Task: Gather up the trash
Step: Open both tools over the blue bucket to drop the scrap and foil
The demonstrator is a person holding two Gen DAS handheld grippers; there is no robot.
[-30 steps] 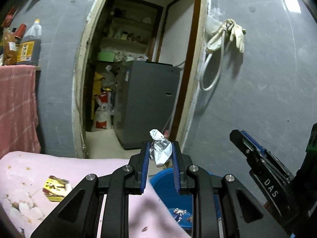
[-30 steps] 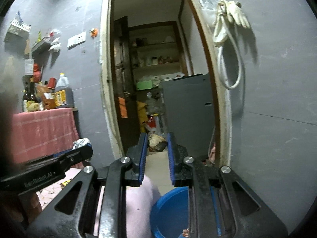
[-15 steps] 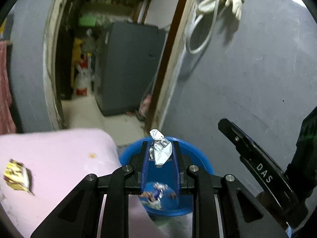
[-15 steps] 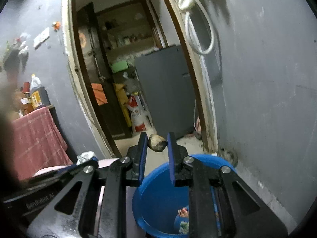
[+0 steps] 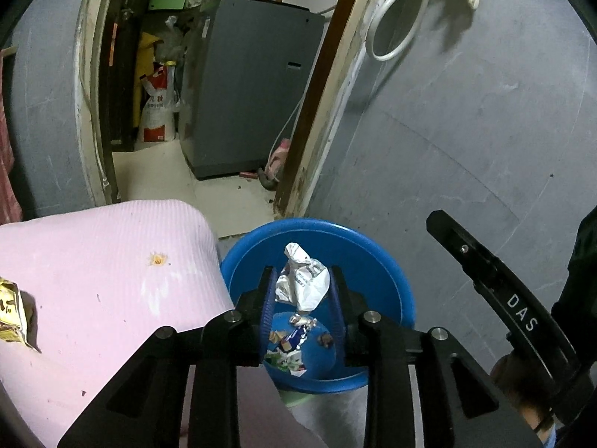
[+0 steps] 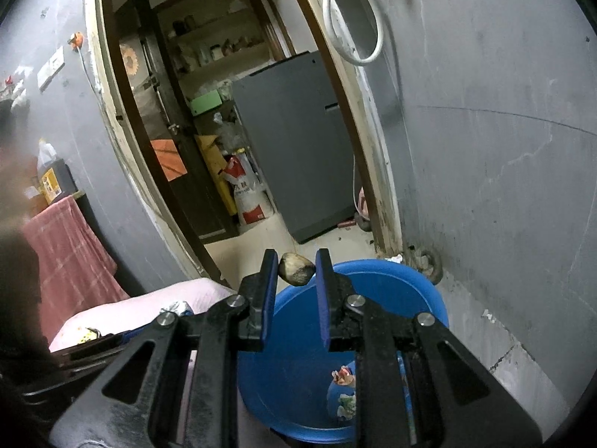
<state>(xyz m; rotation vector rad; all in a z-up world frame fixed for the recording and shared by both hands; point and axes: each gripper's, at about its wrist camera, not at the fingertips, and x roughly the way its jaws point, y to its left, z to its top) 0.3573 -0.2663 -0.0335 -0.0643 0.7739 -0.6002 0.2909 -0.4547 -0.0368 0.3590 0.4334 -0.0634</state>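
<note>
My left gripper [image 5: 300, 280] is shut on a crumpled white and silver wrapper [image 5: 304, 280] and holds it over the blue bin [image 5: 388, 261]. Several scraps of trash [image 5: 291, 343] lie at the bin's bottom. My right gripper [image 6: 296, 267] is shut on a small brown and black lump [image 6: 296, 268], above the near left rim of the same bin [image 6: 410, 283]. The right gripper also shows at the right of the left wrist view [image 5: 496, 287]. A yellow wrapper [image 5: 11, 313] lies on the pink mat [image 5: 104, 261] at far left.
The bin stands on the floor beside the pink mat, against a grey wall [image 5: 466, 130]. Behind is a doorway with a grey appliance [image 5: 246, 86] and a sack [image 5: 156, 112]. A red cloth [image 6: 67, 246] hangs at left.
Both grippers have swung from facing the doorway down and toward the bin. The left one now holds its wrapper over the bin's opening; the right one has neared the rim.
</note>
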